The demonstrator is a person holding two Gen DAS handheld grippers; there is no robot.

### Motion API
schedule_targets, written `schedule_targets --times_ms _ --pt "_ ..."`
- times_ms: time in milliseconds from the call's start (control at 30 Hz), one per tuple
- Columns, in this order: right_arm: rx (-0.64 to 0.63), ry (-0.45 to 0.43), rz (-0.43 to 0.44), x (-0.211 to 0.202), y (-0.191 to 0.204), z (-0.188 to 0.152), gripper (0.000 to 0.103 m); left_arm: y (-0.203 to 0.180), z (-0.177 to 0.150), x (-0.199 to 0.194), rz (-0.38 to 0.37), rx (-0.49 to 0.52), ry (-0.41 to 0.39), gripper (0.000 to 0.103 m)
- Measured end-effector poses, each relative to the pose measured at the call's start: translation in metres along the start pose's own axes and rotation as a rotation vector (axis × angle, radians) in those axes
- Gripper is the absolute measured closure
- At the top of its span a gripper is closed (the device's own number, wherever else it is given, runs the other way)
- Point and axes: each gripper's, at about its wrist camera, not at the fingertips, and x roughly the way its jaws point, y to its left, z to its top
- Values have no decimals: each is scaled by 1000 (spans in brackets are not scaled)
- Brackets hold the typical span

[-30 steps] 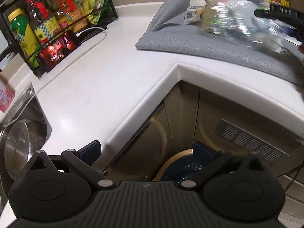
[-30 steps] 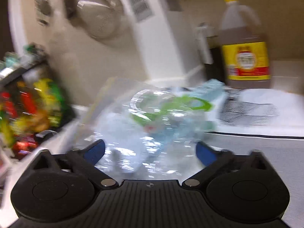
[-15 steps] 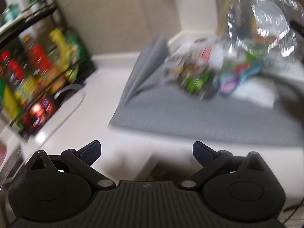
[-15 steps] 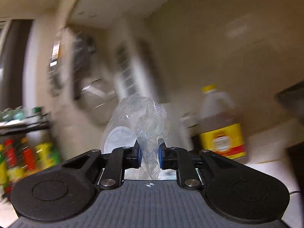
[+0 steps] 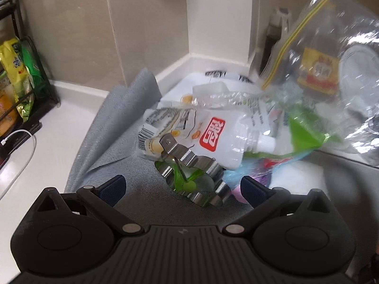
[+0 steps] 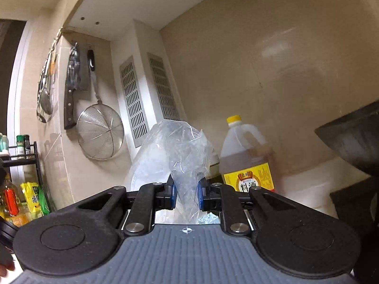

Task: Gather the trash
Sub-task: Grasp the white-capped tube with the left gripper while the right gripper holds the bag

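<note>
My right gripper (image 6: 186, 194) is shut on a clear plastic zip bag (image 6: 180, 151), whose bunched edge stands up between the blue pads. In the left wrist view the same bag (image 5: 331, 75) hangs at the upper right with its yellow zip strip showing. Below it a pile of trash lies on a grey mat (image 5: 113, 142): a white spouted pouch with a red label (image 5: 208, 139), a shiny metal cutter (image 5: 199, 177), green and blue wrappers (image 5: 303, 130). My left gripper (image 5: 181, 187) is open, just in front of the metal cutter, holding nothing.
A black rack of bottles and snack packs (image 5: 16, 80) stands at the left on the white counter (image 5: 47, 137), with a white cable beside it. A large oil bottle (image 6: 246, 158) stands by the back wall. A knife and strainer (image 6: 99, 127) hang on the wall. A dark pan (image 6: 355, 139) juts in at right.
The right gripper closed on the clear bag and lifted it off the pile, tilting up to level. The left gripper swung from over the counter edge to just before the trash on the mat.
</note>
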Motion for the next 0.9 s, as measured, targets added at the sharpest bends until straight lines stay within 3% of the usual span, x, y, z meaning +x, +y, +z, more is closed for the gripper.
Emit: schedule_targets --times_ms 367,533,667,800,900 --pt "-2 12 18 0 3 -1 85 59 -31 16 157 -8 69 0" --pt "-2 20 17 0 3 -3 85 62 -29 3 111 3 35 0" --pt "13 31 13 1 1 -3 85 45 -22 -29 1 46 -67 0" --pt "22 35 12 2 1 -3 85 12 -12 -40 -20 185 -167 0" --pt "22 38 14 3 1 -3 85 -9 -3 -26 -14 276 -173 0"
